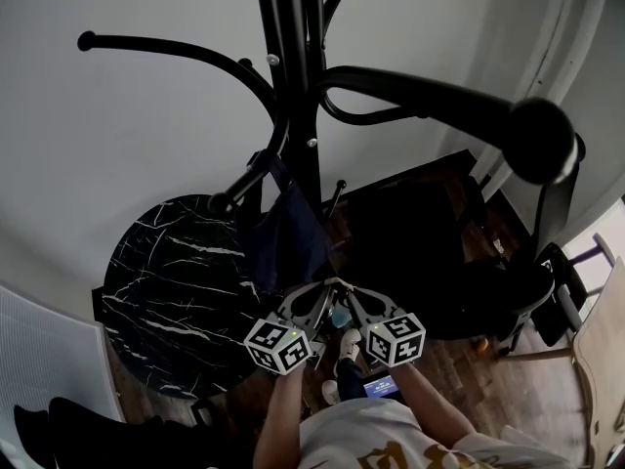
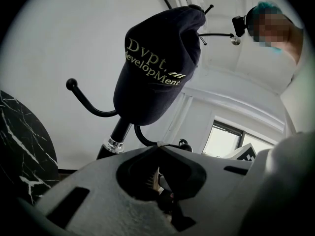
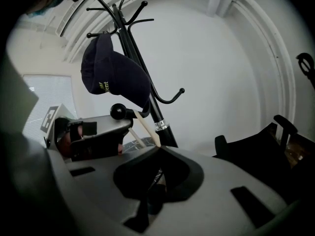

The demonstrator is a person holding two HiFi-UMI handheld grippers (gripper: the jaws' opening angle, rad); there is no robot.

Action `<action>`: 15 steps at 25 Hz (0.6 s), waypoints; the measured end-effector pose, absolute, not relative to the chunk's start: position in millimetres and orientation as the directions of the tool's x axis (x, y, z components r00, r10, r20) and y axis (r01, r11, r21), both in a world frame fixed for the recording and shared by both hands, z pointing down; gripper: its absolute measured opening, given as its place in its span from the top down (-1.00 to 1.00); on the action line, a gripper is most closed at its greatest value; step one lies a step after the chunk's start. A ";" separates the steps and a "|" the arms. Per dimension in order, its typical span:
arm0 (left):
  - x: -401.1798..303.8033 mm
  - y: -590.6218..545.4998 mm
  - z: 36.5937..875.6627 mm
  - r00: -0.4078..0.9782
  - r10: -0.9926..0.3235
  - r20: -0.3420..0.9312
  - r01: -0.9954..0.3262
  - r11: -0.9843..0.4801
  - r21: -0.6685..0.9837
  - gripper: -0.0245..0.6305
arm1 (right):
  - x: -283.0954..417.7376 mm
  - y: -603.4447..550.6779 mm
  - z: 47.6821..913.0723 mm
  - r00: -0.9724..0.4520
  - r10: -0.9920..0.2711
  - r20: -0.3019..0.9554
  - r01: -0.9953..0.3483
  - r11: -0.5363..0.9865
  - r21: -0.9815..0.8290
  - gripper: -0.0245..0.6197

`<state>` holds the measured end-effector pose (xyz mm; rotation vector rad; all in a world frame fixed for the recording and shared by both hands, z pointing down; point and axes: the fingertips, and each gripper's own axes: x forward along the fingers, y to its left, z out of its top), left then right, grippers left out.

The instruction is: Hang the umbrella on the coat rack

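Observation:
The black coat rack stands in front of me with curved hooks spreading out. A folded navy umbrella with pale lettering hangs from one of its hooks, and it fills the upper left gripper view and shows in the right gripper view. Just below its lower end, my left gripper and right gripper sit side by side, tips nearly touching each other. Both sets of jaws are shut. A thin tan strip runs up from the right jaws; whether anything grips it is unclear.
A round black marble table stands left of the rack base. A black chair is to the right, a pale wooden chair at the far right edge, and a white slatted panel at lower left. A long hook arm reaches towards my head.

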<state>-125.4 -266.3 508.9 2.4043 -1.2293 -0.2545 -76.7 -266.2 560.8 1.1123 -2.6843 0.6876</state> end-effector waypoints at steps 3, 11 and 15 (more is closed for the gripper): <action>-126.3 -268.3 510.2 0.590 -0.807 0.034 -0.731 -0.515 0.448 0.87 | -77.6 -268.8 562.2 -0.711 -0.630 0.314 -0.703 0.618 -0.353 0.89; -129.4 -277.2 515.7 0.585 -0.809 0.048 -0.734 -0.504 0.455 0.86 | -81.8 -276.6 566.9 -0.708 -0.626 0.327 -0.706 0.618 -0.346 0.89; -131.3 -281.2 517.9 0.577 -0.813 0.079 -0.768 -0.507 0.391 0.86 | -85.5 -280.1 569.7 -0.707 -0.621 0.338 -0.707 0.619 -0.343 0.89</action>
